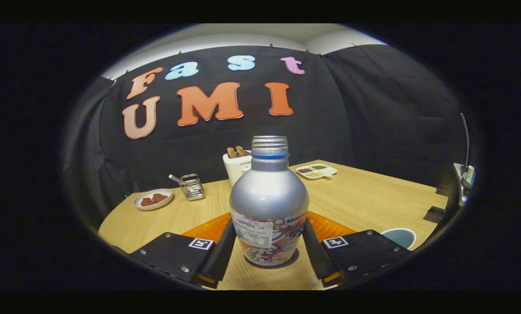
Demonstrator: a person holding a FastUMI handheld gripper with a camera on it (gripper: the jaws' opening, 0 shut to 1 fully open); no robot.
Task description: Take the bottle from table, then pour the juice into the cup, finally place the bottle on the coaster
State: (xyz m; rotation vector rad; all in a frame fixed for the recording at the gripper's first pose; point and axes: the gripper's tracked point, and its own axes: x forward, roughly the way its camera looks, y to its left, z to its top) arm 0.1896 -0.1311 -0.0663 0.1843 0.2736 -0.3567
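The jaws flank the upright bottle (269,205) on the bench (374,196), seemingly touching its sides; grasping is in hand, then lifting toward the cup (399,237), coaster (330,227) behind

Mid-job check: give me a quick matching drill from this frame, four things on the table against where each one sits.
Things:
1. bottle
2. orange coaster
3. cup
4. small plate

Places:
A. far left on the table, beside the wire basket
B. between the fingers of the gripper, standing upright
C. on the table behind the bottle
D. just beyond the right finger

Pairs: 1-B, 2-C, 3-D, 4-A
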